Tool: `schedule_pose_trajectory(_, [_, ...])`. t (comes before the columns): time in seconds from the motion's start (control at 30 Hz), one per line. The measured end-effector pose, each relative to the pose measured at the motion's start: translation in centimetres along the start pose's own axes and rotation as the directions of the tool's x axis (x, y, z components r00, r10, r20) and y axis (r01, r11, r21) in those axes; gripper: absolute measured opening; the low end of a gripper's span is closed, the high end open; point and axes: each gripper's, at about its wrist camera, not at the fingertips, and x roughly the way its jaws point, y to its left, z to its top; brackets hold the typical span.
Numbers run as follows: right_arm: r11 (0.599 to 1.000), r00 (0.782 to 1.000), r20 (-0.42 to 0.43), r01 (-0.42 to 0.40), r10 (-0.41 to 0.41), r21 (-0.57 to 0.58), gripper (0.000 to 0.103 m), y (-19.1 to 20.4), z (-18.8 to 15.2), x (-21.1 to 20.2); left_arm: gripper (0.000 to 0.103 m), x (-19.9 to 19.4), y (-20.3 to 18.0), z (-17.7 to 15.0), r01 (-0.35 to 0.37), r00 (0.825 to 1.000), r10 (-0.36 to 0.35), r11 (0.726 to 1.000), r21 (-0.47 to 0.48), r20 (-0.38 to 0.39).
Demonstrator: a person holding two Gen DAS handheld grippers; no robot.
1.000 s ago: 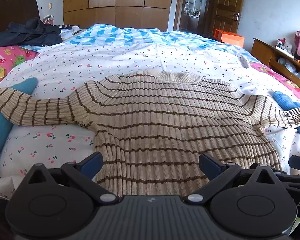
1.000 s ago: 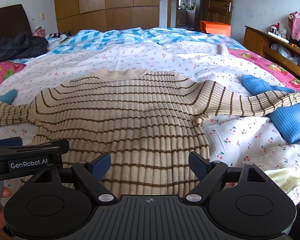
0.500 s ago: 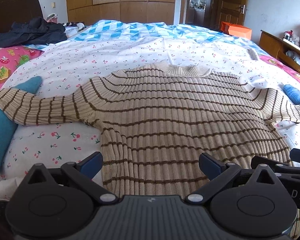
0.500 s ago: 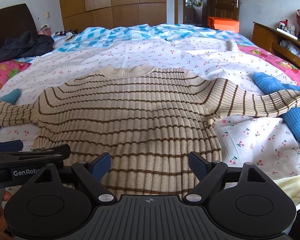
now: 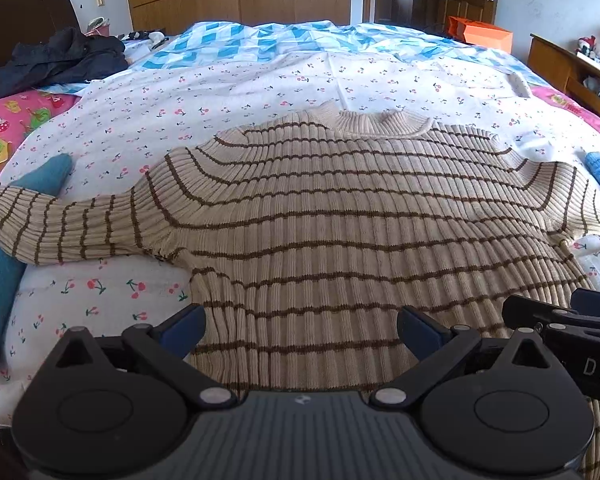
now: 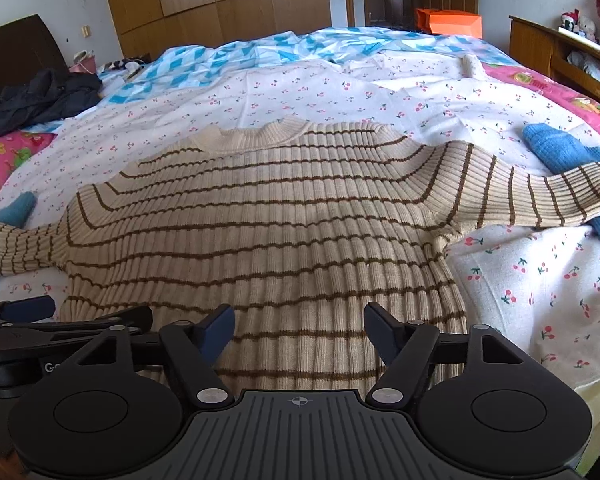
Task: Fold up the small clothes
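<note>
A beige ribbed sweater with brown stripes (image 5: 340, 216) lies flat on the bed, collar away from me and both sleeves spread out to the sides; it also shows in the right wrist view (image 6: 268, 220). My left gripper (image 5: 302, 330) is open and empty, low over the sweater's hem at its left part. My right gripper (image 6: 299, 330) is open and empty over the hem at its right part. The right gripper's side shows at the right edge of the left wrist view (image 5: 568, 324), and the left gripper's side shows at the left of the right wrist view (image 6: 40, 320).
The bed is covered by a white cherry-print sheet (image 5: 228, 92) with a blue checked cover (image 5: 260, 40) beyond. Blue knit garments lie by the right sleeve (image 6: 556, 152) and a teal one under the left sleeve (image 5: 4, 264). Dark clothes (image 5: 64, 60) lie far left. A wooden shelf (image 6: 560, 52) stands to the right.
Both grippers have moved forward and lower over the sweater's hem, so the sweater looks closer. Both stay open and the sweater has not moved.
</note>
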Motion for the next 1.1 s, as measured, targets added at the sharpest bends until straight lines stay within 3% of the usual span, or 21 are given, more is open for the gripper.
schedule_pose_trajectory(0.23, [1.0, 0.999, 0.039, -0.01, 0.009, 0.03, 0.071, -0.6, 0.6, -0.7, 0.103, -0.9, -0.7, 0.9, -0.013, 0.999, 0.012, 1.0, 0.025, 0.04])
schedule_pose_trajectory(0.67, [0.991, 0.997, 0.068, -0.049, 0.04, 0.126, 0.06, -3.8, 2.9, -0.2, 0.103, -0.9, -4.3, 3.4, -0.048, 0.995, 0.038, 0.993, 0.107, 0.094])
schedule_pose_trajectory(0.77, [0.989, 0.997, 0.065, -0.048, 0.039, 0.139, 0.058, -4.7, 3.4, 0.4, 0.103, -0.5, -4.9, 4.2, -0.027, 0.995, 0.017, 0.994, 0.107, 0.097])
schedule_pose_trajectory(0.93, [0.982, 0.997, 0.078, -0.003, -0.012, 0.188, 0.053, -8.0, 4.4, 0.7, 0.103, 1.3, -7.6, 4.9, 0.018, 0.998, -0.028, 0.989, 0.148, 0.063])
schedule_pose_trajectory(1.1, [0.956, 0.989, 0.092, 0.088, -0.118, 0.281, 0.048, -13.6, 5.7, 0.7, 0.103, 2.0, -10.7, 5.1, 0.071, 0.995, -0.084, 0.98, 0.187, 0.06])
